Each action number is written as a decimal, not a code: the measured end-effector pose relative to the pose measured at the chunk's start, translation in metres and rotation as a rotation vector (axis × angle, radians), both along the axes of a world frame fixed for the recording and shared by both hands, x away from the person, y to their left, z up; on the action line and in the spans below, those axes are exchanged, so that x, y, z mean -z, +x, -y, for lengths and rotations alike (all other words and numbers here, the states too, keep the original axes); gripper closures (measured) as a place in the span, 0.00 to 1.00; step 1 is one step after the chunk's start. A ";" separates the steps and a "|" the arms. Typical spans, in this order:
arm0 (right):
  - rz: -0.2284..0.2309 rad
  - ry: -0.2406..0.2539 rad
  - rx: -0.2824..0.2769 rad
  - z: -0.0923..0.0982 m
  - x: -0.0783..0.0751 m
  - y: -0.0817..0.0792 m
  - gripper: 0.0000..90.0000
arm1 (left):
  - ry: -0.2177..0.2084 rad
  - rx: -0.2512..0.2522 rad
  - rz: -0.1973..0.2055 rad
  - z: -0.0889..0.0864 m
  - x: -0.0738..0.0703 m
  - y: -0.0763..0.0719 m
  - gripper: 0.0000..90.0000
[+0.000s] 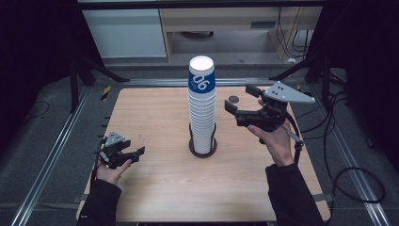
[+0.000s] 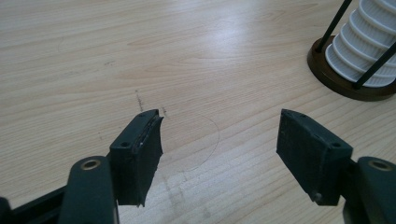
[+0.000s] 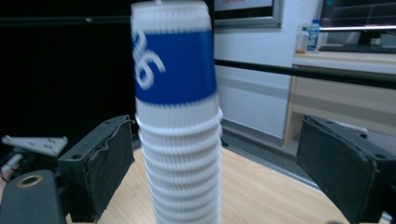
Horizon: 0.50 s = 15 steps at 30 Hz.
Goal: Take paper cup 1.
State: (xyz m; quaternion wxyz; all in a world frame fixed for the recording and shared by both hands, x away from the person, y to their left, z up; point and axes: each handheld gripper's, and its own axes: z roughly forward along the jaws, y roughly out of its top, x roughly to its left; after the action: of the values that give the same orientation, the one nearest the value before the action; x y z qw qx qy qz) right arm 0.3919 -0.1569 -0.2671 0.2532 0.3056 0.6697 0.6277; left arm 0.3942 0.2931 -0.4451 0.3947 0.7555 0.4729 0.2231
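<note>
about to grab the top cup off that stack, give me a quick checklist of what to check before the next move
1. Right gripper jaws open wide enough for a cup: ok, in the right gripper view the pads stand apart on either side of the stack of paper cups.
2. Right gripper empty: ok, nothing is between the pads.
3. Right gripper level with the blue-banded top cup: ok, roughly, it sits just beside the upper stack.
4. Stack upright in its dark holder: ok.
5. Left gripper clear of the stack: ok, jaws open and empty, low over the wooden table.
6. Top cup loose from the one below: cannot tell.
</note>
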 end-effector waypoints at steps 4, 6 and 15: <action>0.013 -0.002 -0.020 -0.013 -0.015 0.006 0.11 | 0.003 0.005 -0.004 0.001 0.001 0.000 0.33; 0.016 -0.003 -0.032 -0.019 -0.020 0.010 0.11 | 0.004 0.005 -0.005 0.001 0.001 0.001 0.33; 0.009 -0.031 -0.066 -0.046 -0.034 0.023 0.11 | 0.007 0.007 -0.010 0.002 0.003 0.001 0.32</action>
State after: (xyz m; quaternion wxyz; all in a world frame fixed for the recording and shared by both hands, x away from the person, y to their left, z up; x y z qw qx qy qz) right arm 0.4154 -0.1112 -0.2331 0.2399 0.2767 0.6879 0.6266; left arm 0.3955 0.2911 -0.4484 0.3904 0.7597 0.4715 0.2195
